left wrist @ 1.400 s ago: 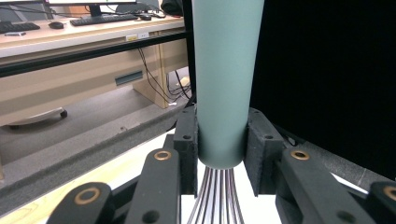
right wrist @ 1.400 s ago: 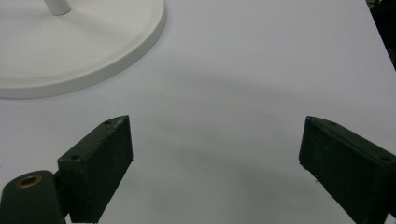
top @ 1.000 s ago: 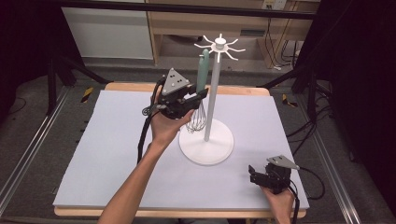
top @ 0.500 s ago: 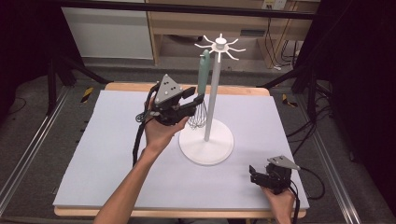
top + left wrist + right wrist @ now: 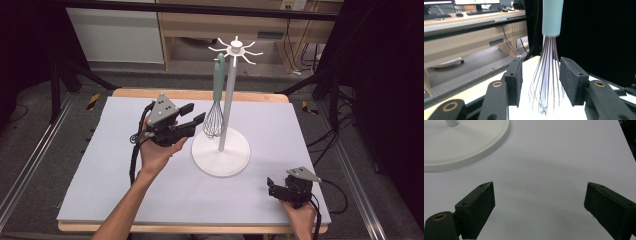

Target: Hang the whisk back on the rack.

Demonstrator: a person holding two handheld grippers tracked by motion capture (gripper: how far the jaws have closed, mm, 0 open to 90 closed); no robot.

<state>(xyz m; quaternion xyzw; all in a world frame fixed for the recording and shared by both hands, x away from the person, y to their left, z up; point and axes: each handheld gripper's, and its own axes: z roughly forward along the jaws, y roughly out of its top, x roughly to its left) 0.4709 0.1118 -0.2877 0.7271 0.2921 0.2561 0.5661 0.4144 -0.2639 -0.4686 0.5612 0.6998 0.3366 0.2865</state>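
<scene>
I'm holding my left gripper [image 5: 192,121] just left of the whisk [image 5: 215,107], which is hanging by its handle loop from a hook on the white rack [image 5: 227,100], wires pointing down over the rack's round base, near the back-middle of the table [image 5: 100,190]. My left jaws are opening right now; in the left gripper view the whisk wires [image 5: 546,82] are sitting between the two pads [image 5: 515,80], w/ a gap on both sides, so nothing's clamped. My right gripper [image 5: 280,189] is resting low at the table's front right corner, jaws wide apart, nothing btwn them; in the right gripper view I'm just looking at bare table and the edge of the rack base [image 5: 474,147]. Handling, as I'm judging it: whisk looks light, prob. no strain on the hook. The wire cage is thin and springy, so squeezing there is giving a mushy, sliding hold and could be bending the loops. The mint handle [image 5: 552,16] looks stiff w/ a matte, maybe rubbery coat, so a better spot to grab, approx. mid-handle, below the loop. Since it's hanging free it'll be swinging if I nudge it. The rack looks steady on its wide base, though the post is tall and thin. Writing: I'm not reading any brand, label or text on the whisk, rack or grippers.
</scene>
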